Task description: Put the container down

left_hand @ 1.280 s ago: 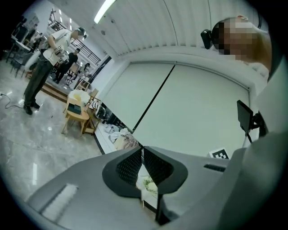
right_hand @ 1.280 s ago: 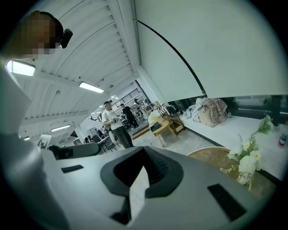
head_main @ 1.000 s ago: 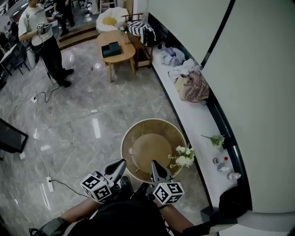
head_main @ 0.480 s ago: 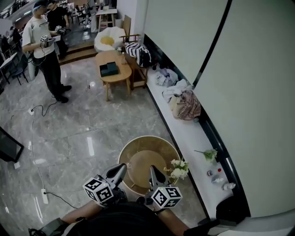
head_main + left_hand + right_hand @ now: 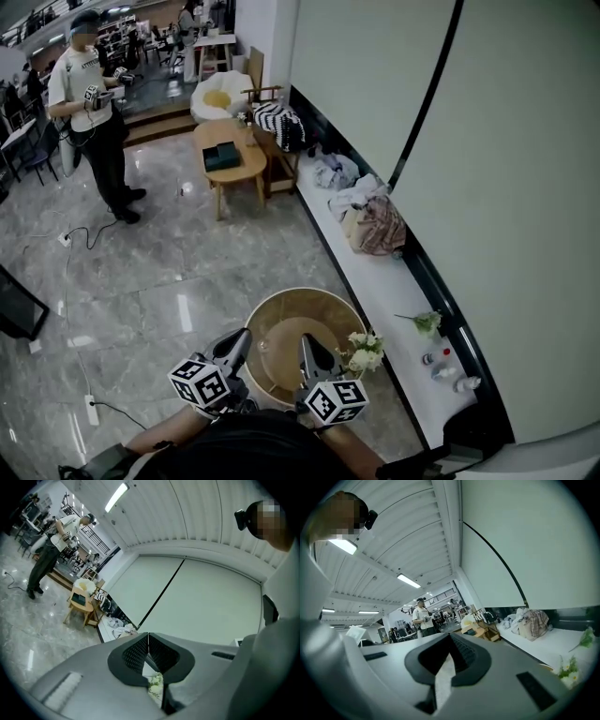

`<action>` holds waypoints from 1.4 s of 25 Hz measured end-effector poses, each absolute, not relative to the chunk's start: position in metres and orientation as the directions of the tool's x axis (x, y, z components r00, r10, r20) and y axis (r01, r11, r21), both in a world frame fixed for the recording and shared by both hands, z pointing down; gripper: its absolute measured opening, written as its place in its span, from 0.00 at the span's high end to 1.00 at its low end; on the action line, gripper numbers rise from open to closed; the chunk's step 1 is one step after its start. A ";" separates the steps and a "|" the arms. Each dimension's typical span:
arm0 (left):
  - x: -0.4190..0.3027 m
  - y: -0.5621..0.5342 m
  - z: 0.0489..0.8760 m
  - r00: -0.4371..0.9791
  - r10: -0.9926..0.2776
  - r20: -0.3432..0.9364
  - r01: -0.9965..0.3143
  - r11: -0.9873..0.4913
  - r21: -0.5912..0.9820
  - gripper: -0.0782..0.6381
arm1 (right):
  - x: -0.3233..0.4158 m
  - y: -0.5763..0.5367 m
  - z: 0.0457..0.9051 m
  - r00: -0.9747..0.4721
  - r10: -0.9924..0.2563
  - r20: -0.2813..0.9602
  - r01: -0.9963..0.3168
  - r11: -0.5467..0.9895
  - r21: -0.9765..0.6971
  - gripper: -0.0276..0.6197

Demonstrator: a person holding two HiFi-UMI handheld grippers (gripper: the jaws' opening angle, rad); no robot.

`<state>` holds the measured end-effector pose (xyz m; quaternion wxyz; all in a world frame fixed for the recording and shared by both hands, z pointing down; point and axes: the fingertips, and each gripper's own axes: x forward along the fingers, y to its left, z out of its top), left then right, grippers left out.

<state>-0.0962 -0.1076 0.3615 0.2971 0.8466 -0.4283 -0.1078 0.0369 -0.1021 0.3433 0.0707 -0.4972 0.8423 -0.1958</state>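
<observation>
- Left gripper (image 5: pixel 243 337): jaws pressed together tip to tip. The dark pads (image 5: pixel 133 653) have nothing between them. In the head view it sits just off the 9 o'clock rim of the round table (image 5: pixel 302 292).
- Right gripper (image 5: pixel 303 340): jaws likewise closed, pads (image 5: pixel 465 654) meeting at the tips, nothing pinched. It sits over the table's 6 o'clock side.
- Container (image 5: pixel 264 344): small and clear, standing on the round table near its 9 o'clock rim, between the two grippers. Neither gripper holds it. Finer detail is too small to confirm.
- White flowers (image 5: pixel 364 351): at the table's 3 o'clock rim.
- Person (image 5: pixel 94 103): standing at 11 o'clock in the head view, well apart.
- Small wooden table (image 5: pixel 246 161): at 12 o'clock.
- Ledge (image 5: pixel 394 281): at 2 o'clock, bearing heaped clothing (image 5: pixel 373 223).
</observation>
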 end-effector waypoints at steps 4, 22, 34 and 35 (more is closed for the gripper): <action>-0.099 -0.109 0.359 0.611 -0.789 0.064 -0.658 -0.462 0.595 0.88 | 0.027 -0.099 0.334 -0.511 -0.858 0.055 -0.809 0.459 -0.368 0.95; -0.090 -0.121 0.366 0.634 -0.769 0.084 -0.646 -0.467 0.604 0.88 | 0.026 -0.106 0.326 -0.521 -0.853 0.025 -0.809 0.484 -0.335 0.95; -0.096 -0.123 0.374 0.636 -0.766 0.094 -0.640 -0.455 0.619 0.88 | 0.019 -0.108 0.331 -0.524 -0.851 0.032 -0.807 0.483 -0.340 0.95; -0.096 -0.124 0.374 0.636 -0.766 0.096 -0.640 -0.454 0.620 0.88 | 0.019 -0.109 0.331 -0.523 -0.851 0.034 -0.807 0.482 -0.342 0.95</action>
